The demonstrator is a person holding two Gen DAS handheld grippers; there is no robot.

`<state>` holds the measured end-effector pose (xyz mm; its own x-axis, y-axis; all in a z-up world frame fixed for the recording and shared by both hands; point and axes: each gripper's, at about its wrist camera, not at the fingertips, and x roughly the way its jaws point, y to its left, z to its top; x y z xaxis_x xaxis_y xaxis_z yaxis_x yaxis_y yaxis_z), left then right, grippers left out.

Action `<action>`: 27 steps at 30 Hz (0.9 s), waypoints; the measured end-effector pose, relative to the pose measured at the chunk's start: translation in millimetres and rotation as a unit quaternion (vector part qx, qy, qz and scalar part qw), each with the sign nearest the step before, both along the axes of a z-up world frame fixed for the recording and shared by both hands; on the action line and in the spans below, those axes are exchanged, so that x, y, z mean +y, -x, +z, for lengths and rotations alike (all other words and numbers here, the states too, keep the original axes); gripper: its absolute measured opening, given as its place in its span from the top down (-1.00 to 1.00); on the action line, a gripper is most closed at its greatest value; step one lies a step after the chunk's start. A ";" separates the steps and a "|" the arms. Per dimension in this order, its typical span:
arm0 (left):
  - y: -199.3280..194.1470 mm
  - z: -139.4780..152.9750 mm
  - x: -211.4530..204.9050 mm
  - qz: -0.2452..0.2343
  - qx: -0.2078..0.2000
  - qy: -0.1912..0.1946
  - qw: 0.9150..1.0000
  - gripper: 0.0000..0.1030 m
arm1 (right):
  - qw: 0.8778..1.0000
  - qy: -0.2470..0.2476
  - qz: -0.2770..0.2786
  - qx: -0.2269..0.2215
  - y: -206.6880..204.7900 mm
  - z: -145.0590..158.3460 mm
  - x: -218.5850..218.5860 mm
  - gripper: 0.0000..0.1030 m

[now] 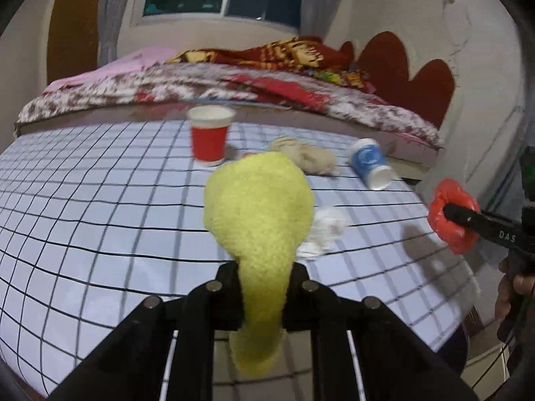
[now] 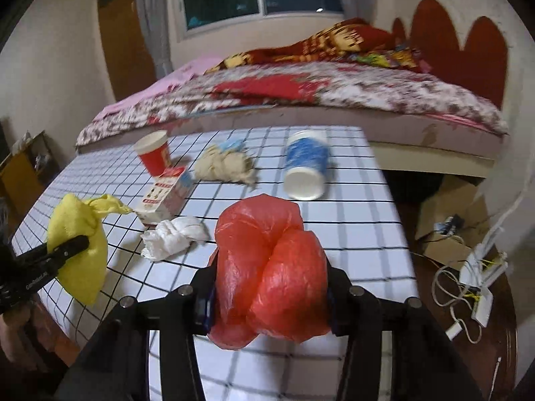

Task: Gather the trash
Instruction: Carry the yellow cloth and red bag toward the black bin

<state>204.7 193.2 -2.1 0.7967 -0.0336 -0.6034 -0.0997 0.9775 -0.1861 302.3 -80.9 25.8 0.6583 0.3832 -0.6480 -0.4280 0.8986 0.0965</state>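
Observation:
My left gripper (image 1: 264, 277) is shut on a yellow cloth (image 1: 260, 214), held above the near edge of the checked table (image 1: 100, 200); the cloth also shows in the right wrist view (image 2: 78, 234). My right gripper (image 2: 271, 284) is shut on a crumpled red plastic bag (image 2: 271, 267), held over the table's right side; the bag also shows in the left wrist view (image 1: 453, 215). On the table lie a white crumpled tissue (image 2: 174, 237), a small carton (image 2: 167, 197), a beige crumpled rag (image 2: 227, 165), an upright red cup (image 2: 153, 155) and a tipped blue cup (image 2: 306, 167).
A bed (image 2: 301, 93) with patterned blankets stands just behind the table. To the table's right, low down, are a cardboard box (image 2: 448, 220) and a power strip with cables (image 2: 478, 284). A wooden door (image 2: 120, 40) is at the back left.

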 end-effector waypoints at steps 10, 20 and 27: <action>16.3 10.9 -85.9 -0.078 -0.025 -0.002 0.997 0.69 | 0.999 0.005 -0.050 -0.019 50.8 19.3 -86.5 0.02; 19.3 12.5 -162.9 -0.156 -0.026 -0.005 0.987 0.69 | 0.994 0.008 -0.105 -0.015 91.3 15.4 -171.4 0.02; 23.2 10.6 -211.3 -0.199 -0.024 -0.010 0.980 0.69 | 0.991 0.008 -0.135 -0.014 114.9 7.7 -210.8 0.02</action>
<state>181.5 -18.1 8.5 0.7504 -0.3366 -0.5689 0.2994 0.9404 -0.1615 187.4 -291.7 33.5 0.7527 0.1801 -0.6333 -0.1739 0.9821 0.0726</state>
